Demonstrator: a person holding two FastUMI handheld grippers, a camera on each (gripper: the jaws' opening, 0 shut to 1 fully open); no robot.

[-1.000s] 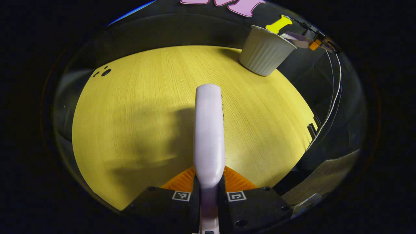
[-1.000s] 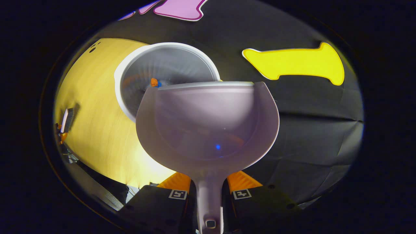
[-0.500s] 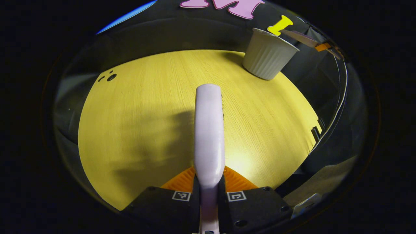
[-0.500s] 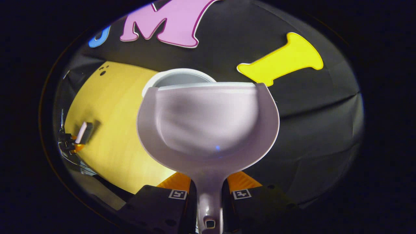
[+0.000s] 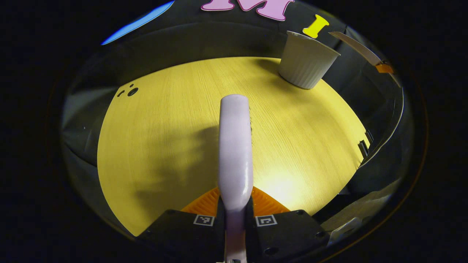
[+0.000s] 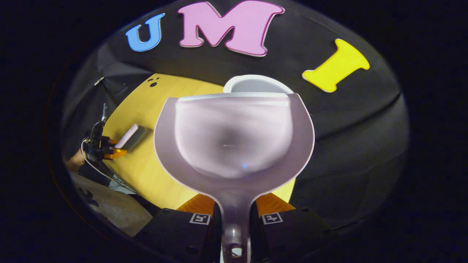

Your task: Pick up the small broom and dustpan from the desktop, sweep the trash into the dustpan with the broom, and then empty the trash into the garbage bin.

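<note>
In the left gripper view my left gripper [image 5: 236,210] is shut on the handle of the small pale lilac broom [image 5: 235,146], which points forward above the yellow desktop [image 5: 164,120]. The white ribbed garbage bin [image 5: 307,60] stands at the desk's far right corner. In the right gripper view my right gripper [image 6: 236,213] is shut on the handle of the pale lilac dustpan [image 6: 234,138], whose scoop looks bare. The bin's rim [image 6: 256,82] peeks just behind the pan's front edge. The left gripper with the broom [image 6: 128,135] hovers over the desk at the left.
Small dark holes [image 5: 128,91] mark the desktop's far left corner. Cables [image 5: 387,120] hang along the right edge of the desk. The other gripper with the dustpan's edge [image 5: 360,53] shows at the upper right beyond the bin.
The dustpan has levelled out and drawn back from over the bin, so the bin's inside is now hidden behind it. The left gripper with the broom shifted only slightly.
</note>
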